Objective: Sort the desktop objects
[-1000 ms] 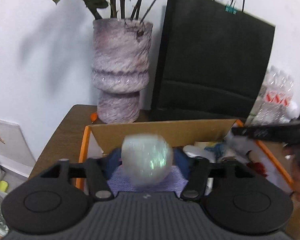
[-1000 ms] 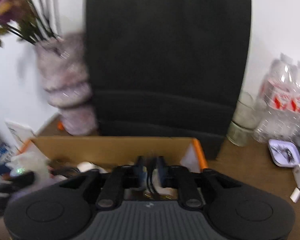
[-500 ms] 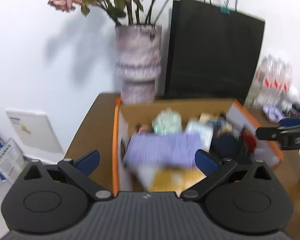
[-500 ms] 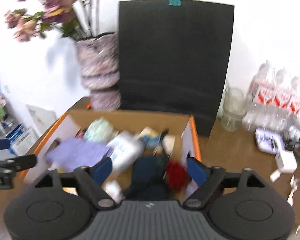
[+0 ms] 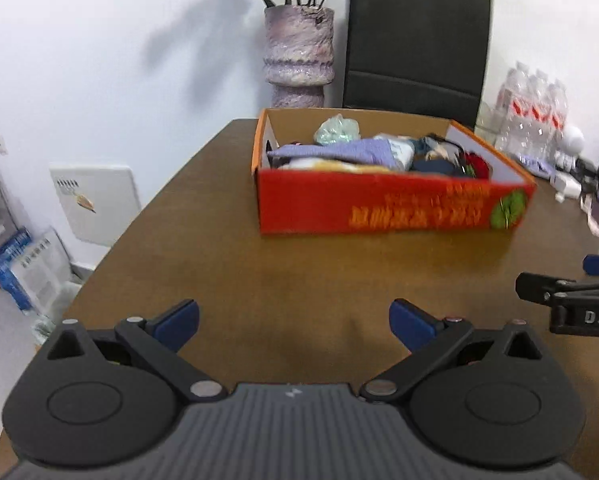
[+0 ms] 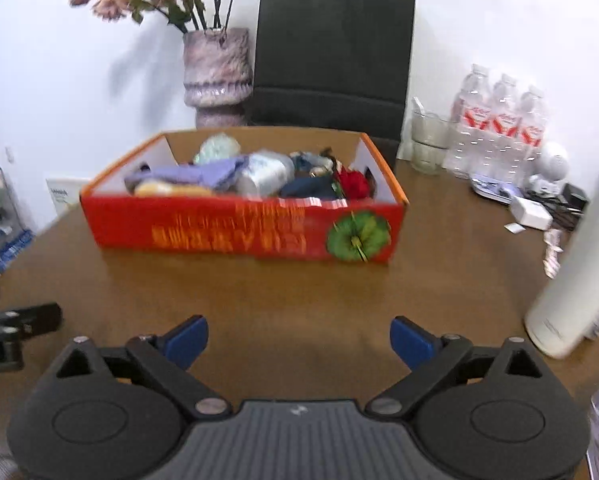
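Left gripper (image 5: pixel 293 322): fingers spread wide, gripping nothing
Right gripper (image 6: pixel 299 340): likewise released, empty
Box (image 6: pixel 243 228): sitting well ahead of both fingertips; holding the sorted items
Risk: bottle (image 6: pixel 571 280) standing beside right finger; a sideways swing is risking a knock-over

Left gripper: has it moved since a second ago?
Yes. The left gripper has pulled back from the red box, jaws open and empty, over bare table.
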Action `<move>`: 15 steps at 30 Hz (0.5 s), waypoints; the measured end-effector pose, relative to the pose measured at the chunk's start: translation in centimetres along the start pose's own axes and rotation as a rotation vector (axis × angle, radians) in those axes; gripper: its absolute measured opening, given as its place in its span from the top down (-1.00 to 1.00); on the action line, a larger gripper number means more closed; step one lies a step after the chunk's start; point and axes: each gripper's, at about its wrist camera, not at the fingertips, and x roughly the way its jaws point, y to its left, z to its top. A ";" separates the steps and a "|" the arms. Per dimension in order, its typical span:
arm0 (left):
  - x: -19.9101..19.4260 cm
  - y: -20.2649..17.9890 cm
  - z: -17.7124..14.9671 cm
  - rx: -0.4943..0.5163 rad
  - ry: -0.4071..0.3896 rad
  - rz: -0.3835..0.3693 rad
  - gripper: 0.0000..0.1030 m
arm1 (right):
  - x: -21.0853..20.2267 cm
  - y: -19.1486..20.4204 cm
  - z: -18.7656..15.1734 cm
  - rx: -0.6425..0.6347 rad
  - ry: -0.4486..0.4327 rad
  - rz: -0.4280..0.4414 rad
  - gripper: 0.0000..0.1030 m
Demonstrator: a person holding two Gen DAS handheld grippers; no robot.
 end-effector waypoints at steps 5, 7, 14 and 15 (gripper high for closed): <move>-1.6 -0.4 -3.4 -0.020 0.002 0.010 -1.00 | -1.5 0.1 -3.7 0.015 0.011 0.001 -0.90; -1.9 -0.8 -4.4 -0.015 0.008 0.005 -1.00 | -1.7 0.2 -4.8 0.019 0.021 0.008 -0.90; -2.3 -1.2 -6.0 -0.025 0.025 -0.005 -1.00 | -2.7 0.1 -8.0 0.032 0.024 0.019 -0.96; -2.3 -1.3 -6.1 -0.020 0.025 -0.003 -1.00 | -2.7 0.0 -8.1 0.040 0.020 0.027 -0.98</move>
